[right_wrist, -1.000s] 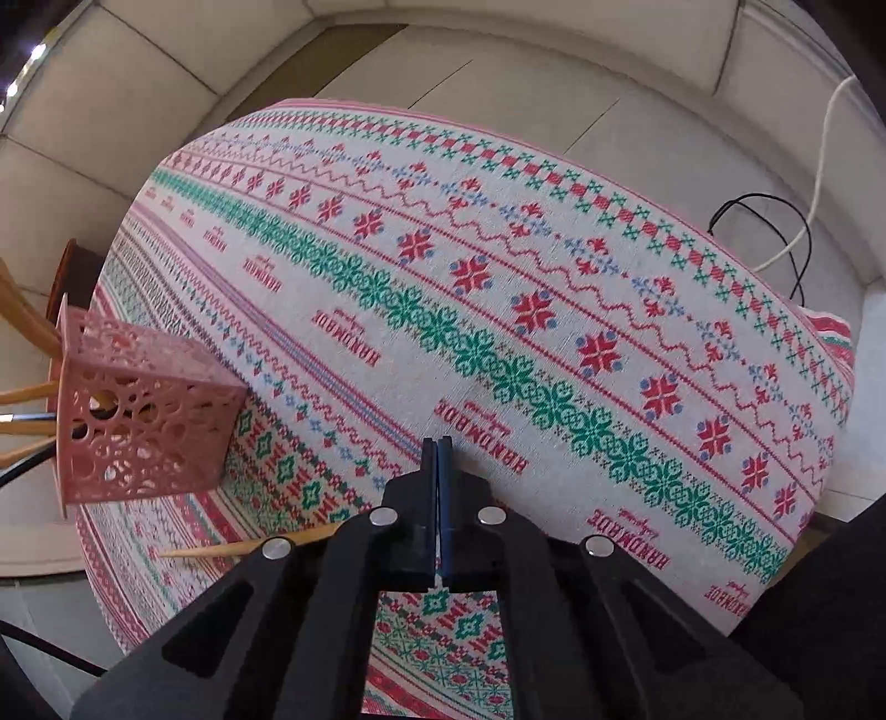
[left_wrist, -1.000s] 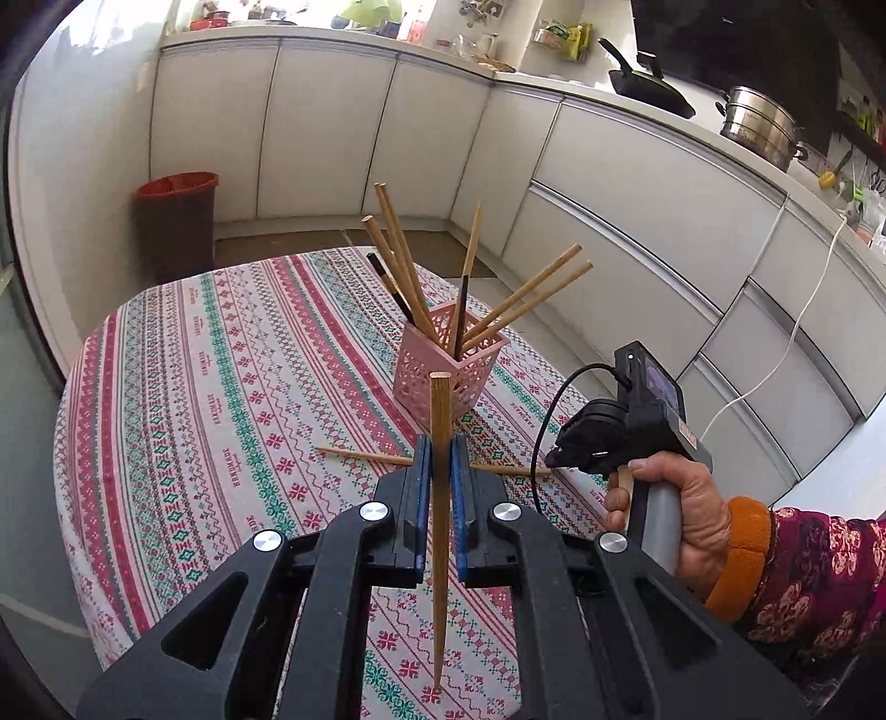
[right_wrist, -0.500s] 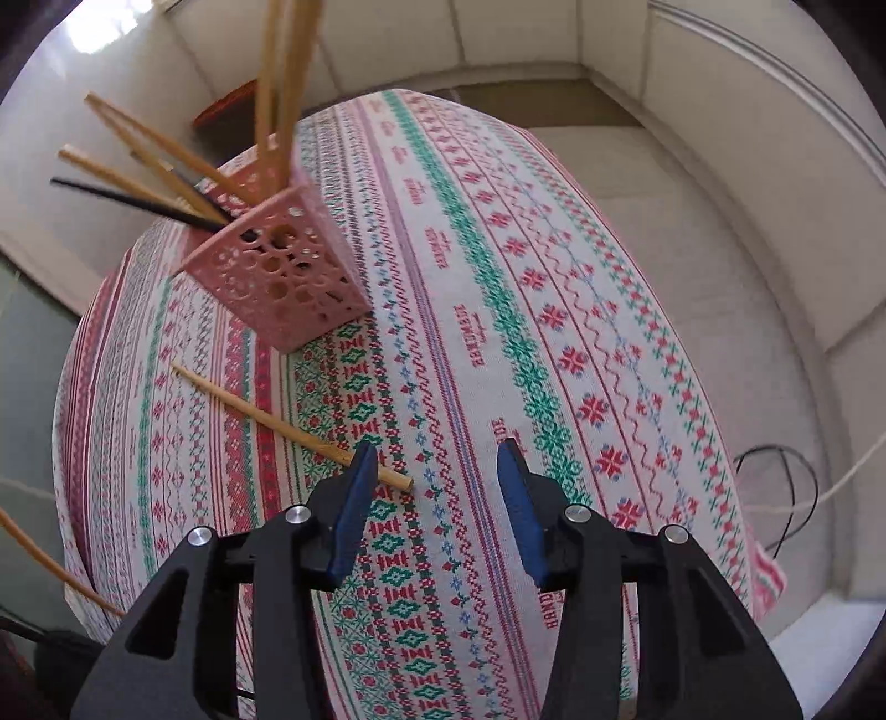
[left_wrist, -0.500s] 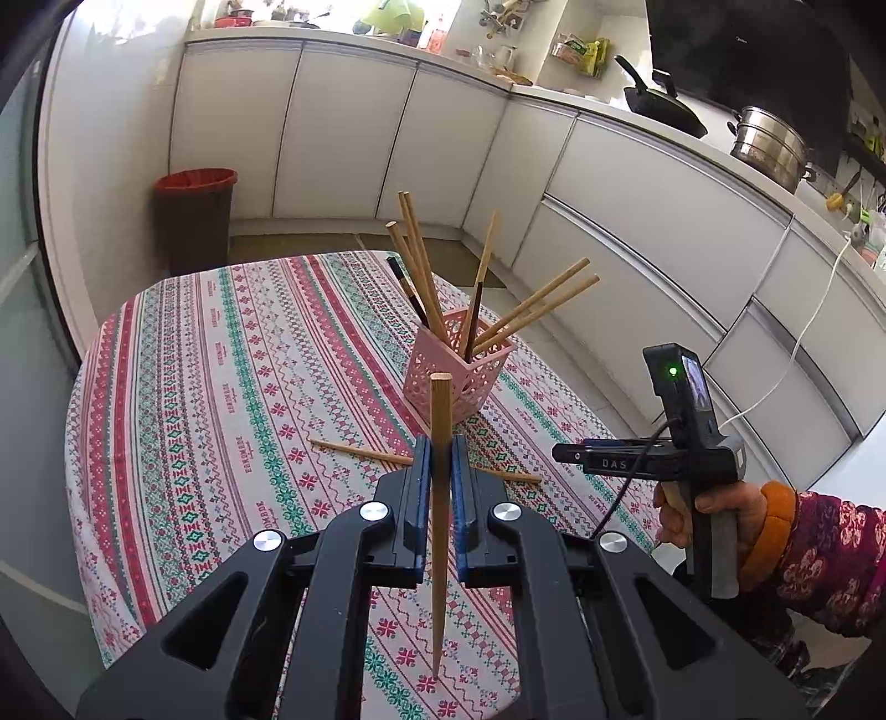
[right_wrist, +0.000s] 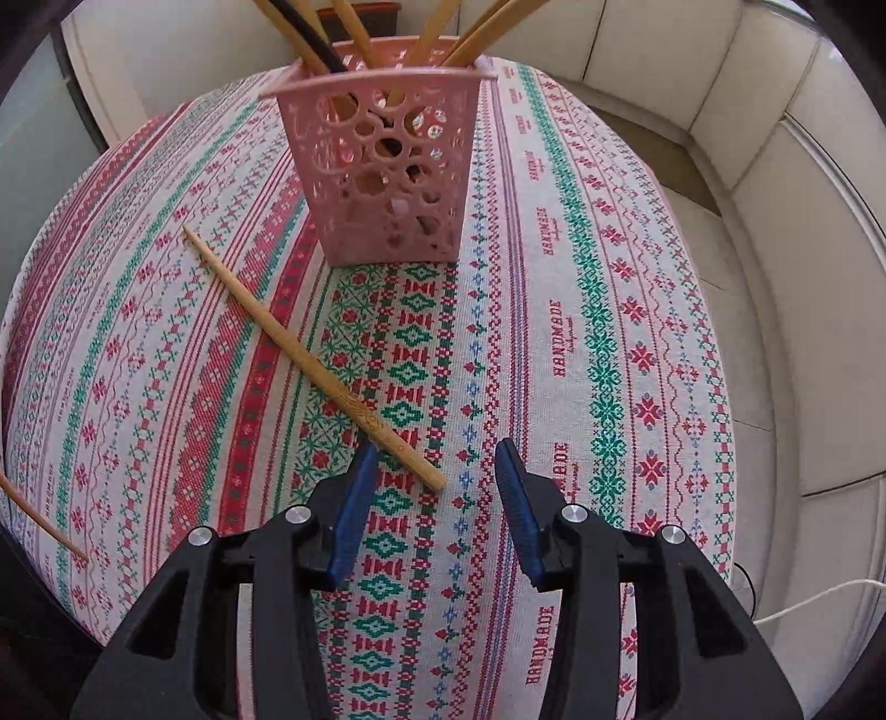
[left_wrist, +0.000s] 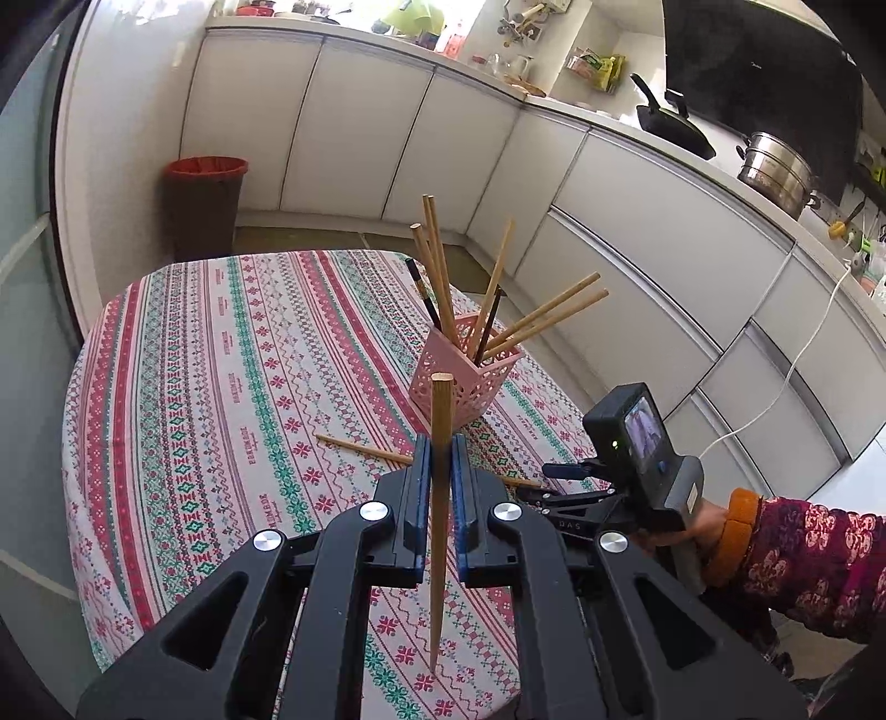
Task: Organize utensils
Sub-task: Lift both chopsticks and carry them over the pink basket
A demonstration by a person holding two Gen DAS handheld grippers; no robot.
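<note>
Bristling pink basket of chopsticks

We cannot follow the loose chopstick whole in the left wrist view: its middle is hidden behind the left gripper and the held chopstick, and only a short end reappears by the right gripper, whose fingertips are too small and covered for us to tell their spacing. In the right wrist view the top edge cuts off the bundled chopsticks, so we cannot count them; their lower ends are only glimpsed through the holes of the pink basket. The thin stick at left runs out of frame. The surface continues beyond the lower edge.
</note>
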